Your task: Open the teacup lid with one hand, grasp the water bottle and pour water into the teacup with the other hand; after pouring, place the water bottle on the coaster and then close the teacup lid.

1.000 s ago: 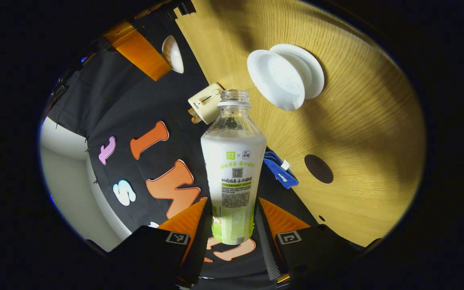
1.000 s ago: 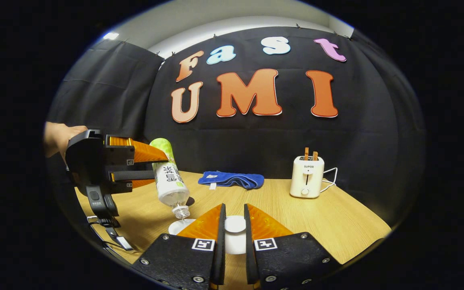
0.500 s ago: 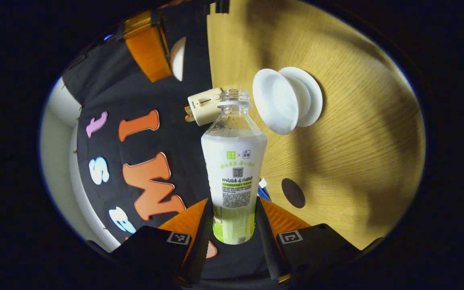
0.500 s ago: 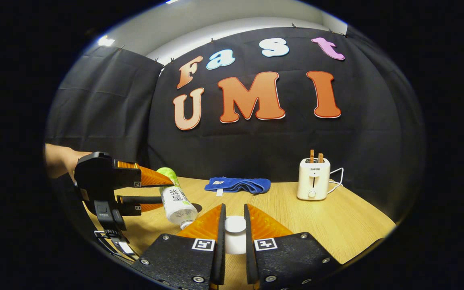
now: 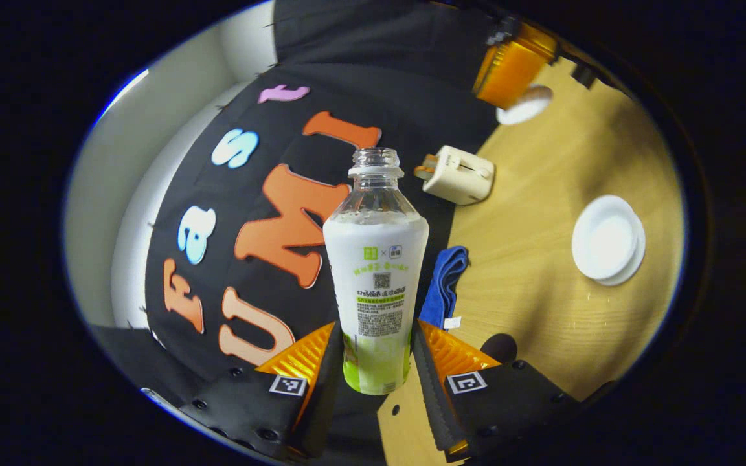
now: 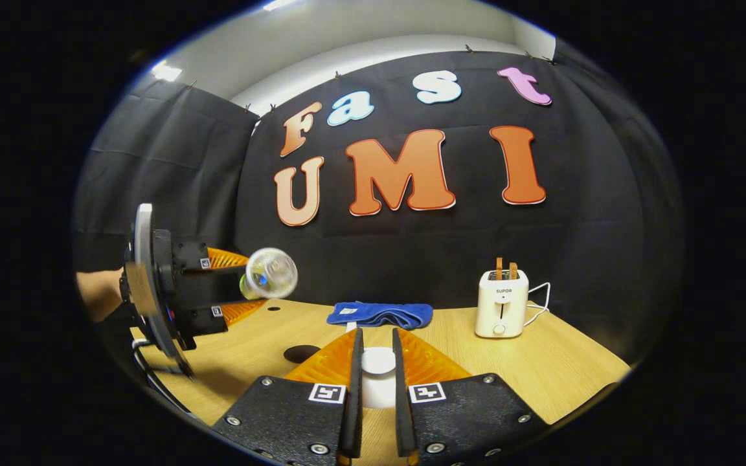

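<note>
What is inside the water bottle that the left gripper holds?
The water bottle has no cap, and its clear neck looks empty apart from droplets. Below the neck, the printed label covers the inside, so any remaining water cannot be seen.

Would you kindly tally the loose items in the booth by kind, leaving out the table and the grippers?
Water bottle: 1
Teacup: 1
Teacup lid: 1
Coaster: 1
Blue cloth: 1
Toaster: 1
Total: 6
</note>
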A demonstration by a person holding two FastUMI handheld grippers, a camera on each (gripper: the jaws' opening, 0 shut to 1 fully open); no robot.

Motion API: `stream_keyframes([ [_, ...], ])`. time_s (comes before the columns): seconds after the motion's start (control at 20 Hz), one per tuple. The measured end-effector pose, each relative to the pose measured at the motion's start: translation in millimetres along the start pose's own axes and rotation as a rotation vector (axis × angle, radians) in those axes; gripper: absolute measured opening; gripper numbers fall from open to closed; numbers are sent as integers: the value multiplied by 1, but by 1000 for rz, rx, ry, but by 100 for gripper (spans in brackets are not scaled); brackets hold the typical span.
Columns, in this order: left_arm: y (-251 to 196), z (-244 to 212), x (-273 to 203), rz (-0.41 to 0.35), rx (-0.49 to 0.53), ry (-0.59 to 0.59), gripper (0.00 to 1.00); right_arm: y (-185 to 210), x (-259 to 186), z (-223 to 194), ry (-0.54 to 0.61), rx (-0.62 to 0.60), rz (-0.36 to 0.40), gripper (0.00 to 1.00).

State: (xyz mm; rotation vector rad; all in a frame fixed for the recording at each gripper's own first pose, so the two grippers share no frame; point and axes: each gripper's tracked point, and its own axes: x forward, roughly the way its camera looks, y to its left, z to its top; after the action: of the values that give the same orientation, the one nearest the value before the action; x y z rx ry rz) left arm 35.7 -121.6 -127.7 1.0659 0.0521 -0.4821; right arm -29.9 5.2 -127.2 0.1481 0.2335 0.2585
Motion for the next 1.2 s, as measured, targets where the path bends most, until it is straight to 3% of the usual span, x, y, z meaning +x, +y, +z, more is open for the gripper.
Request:
stream_keyframes([
  [0.35, 40, -20, 13, 73, -715, -1, 64, 14, 6, -1, 7, -13, 20, 22],
  [0.4, 43, -23, 16, 75, -804, -10, 67, 16, 8, -1, 6, -11, 23, 22],
  [0.55, 35, -42, 39, 52, -1000, -5, 64, 21, 10, -5, 16, -11, 37, 22],
  [0.85, -24, -84, 65, -8, -1154, 111, 64, 21, 19, -14, 37, -8, 42, 22],
  [1.2, -89, -123, 84, -85, -1156, 251, 63, 17, 23, -28, 62, -16, 38, 22],
])
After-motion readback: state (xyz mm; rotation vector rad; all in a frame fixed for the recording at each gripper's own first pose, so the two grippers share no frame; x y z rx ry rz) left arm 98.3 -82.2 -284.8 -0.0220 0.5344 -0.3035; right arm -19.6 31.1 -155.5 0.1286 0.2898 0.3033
